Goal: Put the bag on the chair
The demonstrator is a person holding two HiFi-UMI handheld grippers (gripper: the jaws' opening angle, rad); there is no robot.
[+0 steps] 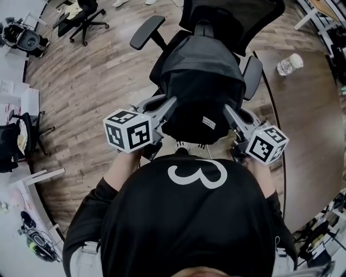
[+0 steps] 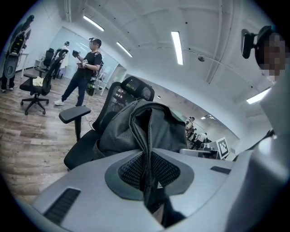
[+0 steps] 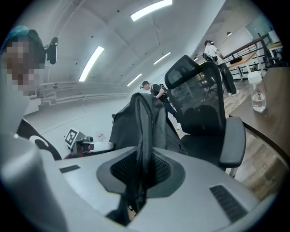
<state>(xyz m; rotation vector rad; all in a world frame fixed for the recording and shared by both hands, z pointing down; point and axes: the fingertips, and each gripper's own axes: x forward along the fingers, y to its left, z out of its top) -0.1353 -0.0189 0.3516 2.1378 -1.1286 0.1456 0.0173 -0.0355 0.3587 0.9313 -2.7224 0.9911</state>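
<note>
**Bag gripped on both sides, over the chair**

The bag [image 1: 199, 92], dark and soft, hangs between the two grippers just in front of the person holding them. In the head view it covers most of the seat of the chair [image 1: 233, 16], lying between the two armrests with its top towards the backrest. No view shows whether its underside touches the seat.

The left gripper [image 1: 171, 104] bites into the bag's left edge. In the left gripper view its jaws [image 2: 147, 176] stand almost together, and a fold of the bag [image 2: 152, 127] with a zip seam runs down between the ribbed pads [image 2: 130, 170]. The chair [image 2: 136, 87] rises just behind the bag.

The right gripper [image 1: 229, 112] takes the bag's right edge in the same way. In the right gripper view its jaws [image 3: 139, 171] are nearly closed on a narrow ridge of the bag [image 3: 136, 120], with the chair [image 3: 199, 90] close beyond it.

To the right of the chair a table [image 1: 305, 140] carries a bottle [image 1: 289, 64], well apart from the bag. The floor [image 1: 92, 92] is wood. A person [image 2: 88, 68] stands far off in the left gripper view.
</note>
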